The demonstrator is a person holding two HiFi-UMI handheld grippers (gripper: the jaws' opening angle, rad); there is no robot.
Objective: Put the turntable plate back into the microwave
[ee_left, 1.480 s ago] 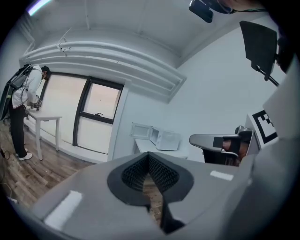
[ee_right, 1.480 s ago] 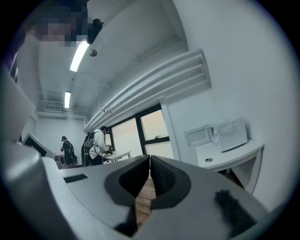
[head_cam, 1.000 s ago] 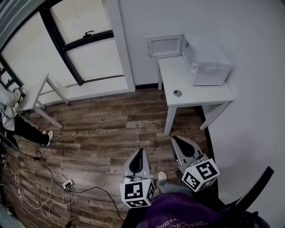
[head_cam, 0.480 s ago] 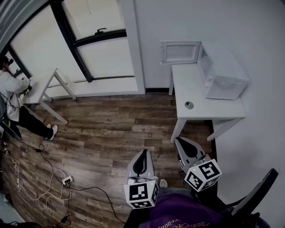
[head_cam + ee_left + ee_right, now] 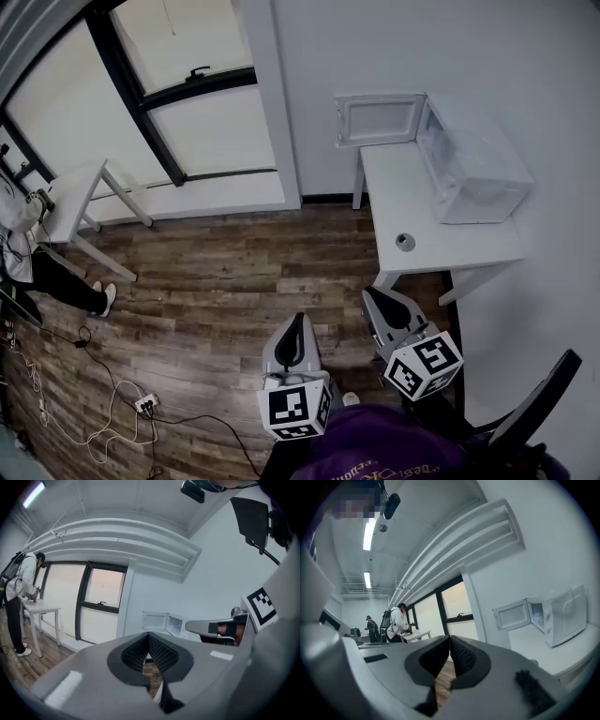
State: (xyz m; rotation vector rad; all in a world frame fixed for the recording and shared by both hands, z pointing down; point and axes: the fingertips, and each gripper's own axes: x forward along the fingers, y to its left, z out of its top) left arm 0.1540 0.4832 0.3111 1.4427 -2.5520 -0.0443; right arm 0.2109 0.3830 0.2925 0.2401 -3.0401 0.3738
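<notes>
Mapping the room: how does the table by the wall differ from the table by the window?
The wall table carries the microwave, its door open; the window table has no microwave. A person stands at the window table; nobody stands at the wall table. Both are white.

Left hand-held gripper [image 5: 293, 339] and right hand-held gripper [image 5: 385, 307] — jaws together, empty.

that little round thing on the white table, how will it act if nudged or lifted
The round thing lies flat, so it will probably slide rather than roll. It sits near the front edge of the white table, so a nudge might drop it. It is too small here to judge weight or fragility.
</notes>
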